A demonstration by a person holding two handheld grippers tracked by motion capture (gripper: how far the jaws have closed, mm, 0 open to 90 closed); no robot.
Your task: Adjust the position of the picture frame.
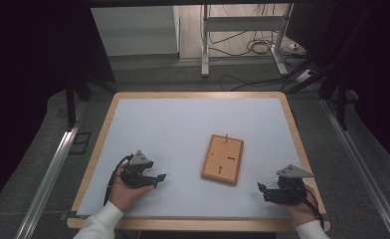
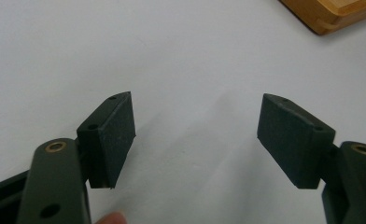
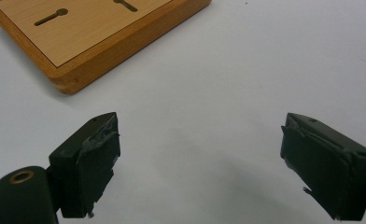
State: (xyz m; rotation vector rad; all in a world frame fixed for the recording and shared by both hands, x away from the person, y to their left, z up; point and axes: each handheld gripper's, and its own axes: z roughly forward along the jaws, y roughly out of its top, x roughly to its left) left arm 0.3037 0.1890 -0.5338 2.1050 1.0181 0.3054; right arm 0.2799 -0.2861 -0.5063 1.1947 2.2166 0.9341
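At the near edge of the table [image 1: 101, 144], two sleeved forearms are seen coming in from the bottom of the high view, each hand wrapped around a black gripper. The left gripper [image 1: 159, 179] is held at the near left of the white surface, with its jaws pointed toward the middle of the table. Its jaws are spread wide, and nothing is caught between them; in the left gripper view only bare white surface is seen between the two dark pads [image 2: 118, 135], and a fingertip is glimpsed at the bottom edge. The right gripper [image 1: 260, 191] is held at the near right corner, with its jaws turned toward the left. Its jaws are likewise parted wide and nothing is held; in the right gripper view the pads [image 3: 99, 158] are seen to be worn and ragged at the edges, with empty surface between them.

Farther in, between the two grippers and a little right of centre, a wooden board [image 1: 223, 159] is laid flat on the white surface, apart from both grippers. Keyhole-shaped slots are cut into its paler top panel [image 3: 85, 21], and a small peg is seen at its far end. Beyond the table, a grey floor with cables and a metal stand [image 1: 205, 45] is visible.
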